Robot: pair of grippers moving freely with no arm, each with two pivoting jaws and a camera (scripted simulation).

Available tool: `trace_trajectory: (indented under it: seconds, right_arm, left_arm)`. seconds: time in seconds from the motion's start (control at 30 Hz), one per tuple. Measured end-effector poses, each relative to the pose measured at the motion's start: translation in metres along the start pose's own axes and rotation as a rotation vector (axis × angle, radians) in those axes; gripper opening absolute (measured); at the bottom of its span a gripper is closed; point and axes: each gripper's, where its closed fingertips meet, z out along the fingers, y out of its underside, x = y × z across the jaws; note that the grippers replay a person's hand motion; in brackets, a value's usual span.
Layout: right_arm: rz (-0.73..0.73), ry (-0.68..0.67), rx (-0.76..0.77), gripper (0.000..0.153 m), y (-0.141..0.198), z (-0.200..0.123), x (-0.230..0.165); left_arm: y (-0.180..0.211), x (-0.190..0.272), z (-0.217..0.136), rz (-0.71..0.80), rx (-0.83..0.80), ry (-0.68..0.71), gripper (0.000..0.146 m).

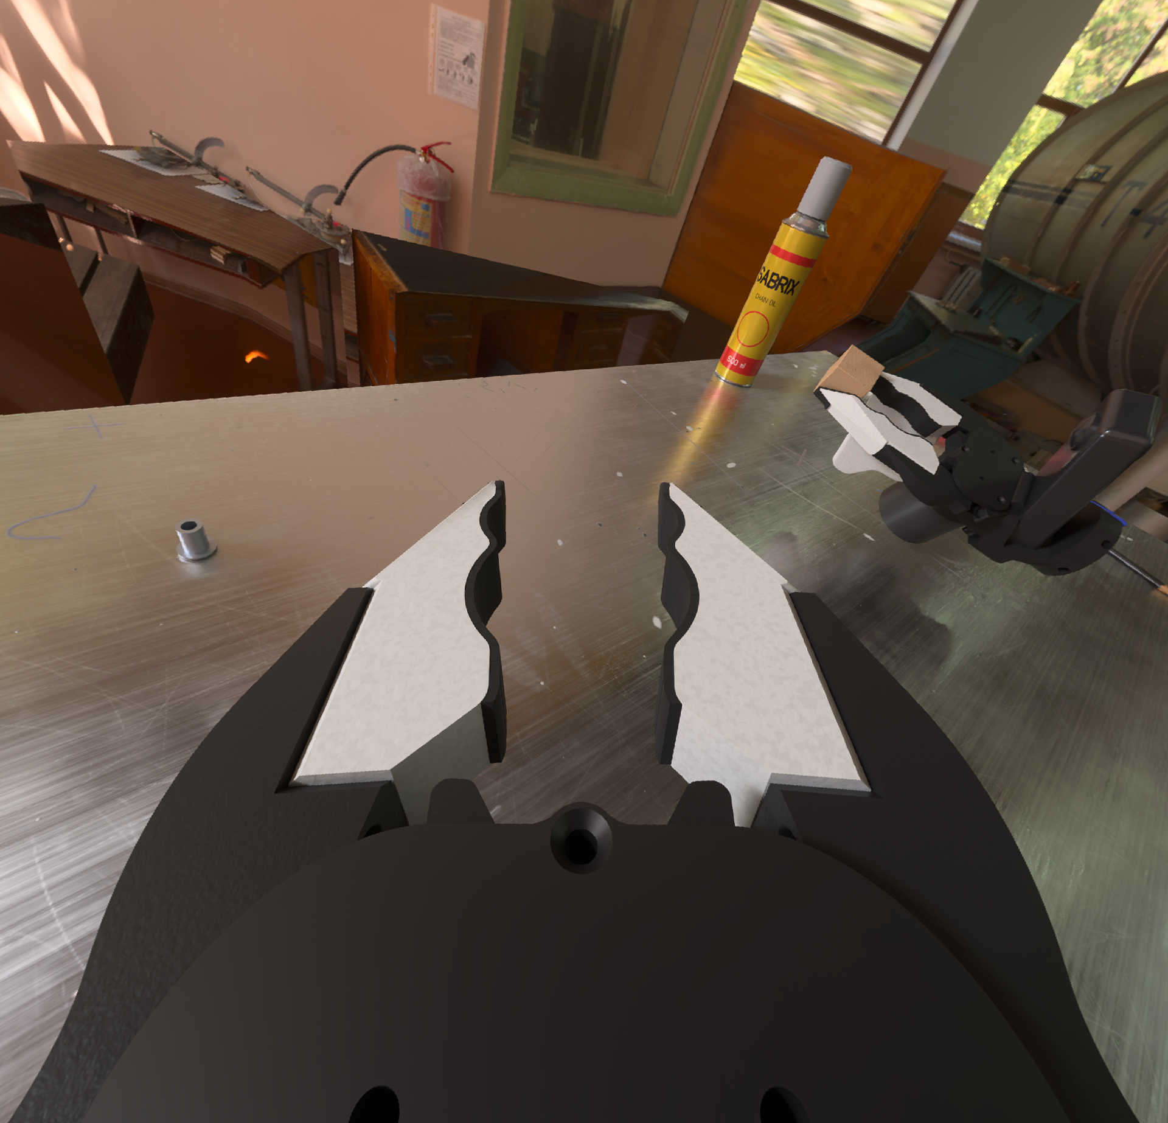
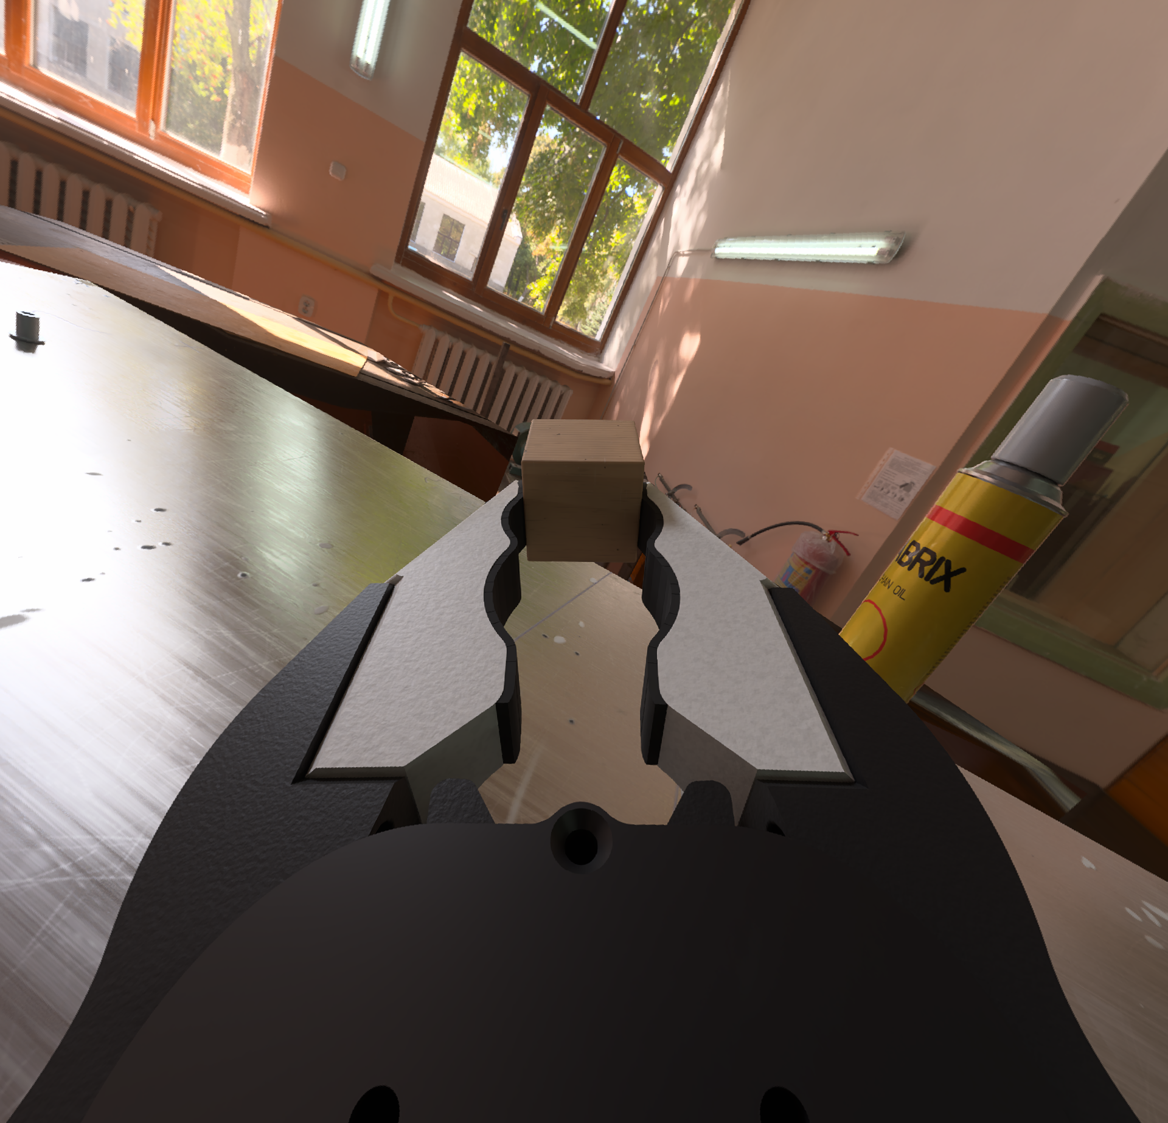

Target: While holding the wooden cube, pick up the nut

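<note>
Holding the wooden cube (image 2: 581, 492) clamped at your right gripper (image 2: 581, 511) fingertips, you have half done. Your left gripper (image 1: 581, 492) gapes empty, centre frame; the nut (image 1: 194, 539) sits untouched, left, on the metal table (image 1: 316, 650).

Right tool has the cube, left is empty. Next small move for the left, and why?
Probably swing the left tool to its left and forward, toward the nut. Its jaws stand open with only bare table between them, and the nut stands upright well off to the left of them. The right tool is shut on the cube, lifted off the table, so it should just hold.
</note>
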Motion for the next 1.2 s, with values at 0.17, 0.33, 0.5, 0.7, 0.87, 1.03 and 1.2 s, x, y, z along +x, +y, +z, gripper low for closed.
trace_trajectory:
  seconds: [0.17,0.33,0.5,0.7,0.87,1.03,1.2]
  right_arm:
    - [-0.004,-0.001,0.0,0.034,0.0,0.0002,-0.0005]
    - [-0.004,-0.001,0.0,0.034,0.0001,0.0003,-0.0003]
    - [-0.006,-0.001,-0.001,0.034,0.0002,0.0005,-0.0005]
    - [-0.011,-0.003,-0.002,0.034,0.0004,0.0007,-0.0011]
    - [-0.011,-0.004,-0.002,0.034,0.0004,0.0008,-0.0012]
    - [-0.012,-0.006,-0.003,0.034,0.0005,0.0009,-0.0013]
    - [-0.012,-0.006,-0.003,0.034,0.0006,0.001,-0.0014]
  left_arm:
    - [0.0019,-0.0006,0.0012,-0.006,-0.003,0.003,0.048]
    - [0.0027,-0.001,0.0017,-0.008,-0.003,0.003,0.048]
    - [0.0029,-0.0015,0.0014,-0.01,-0.003,0.003,0.048]
    - [0.0031,-0.0021,0.0012,-0.013,-0.001,0.002,0.048]
    - [0.0018,-0.0026,0.0008,-0.01,0.004,0.0,0.048]
    - [0.0017,-0.0032,0.0008,-0.012,0.005,-0.001,0.048]
    - [0.0011,-0.0021,0.0016,-0.013,0.006,0.005,0.048]
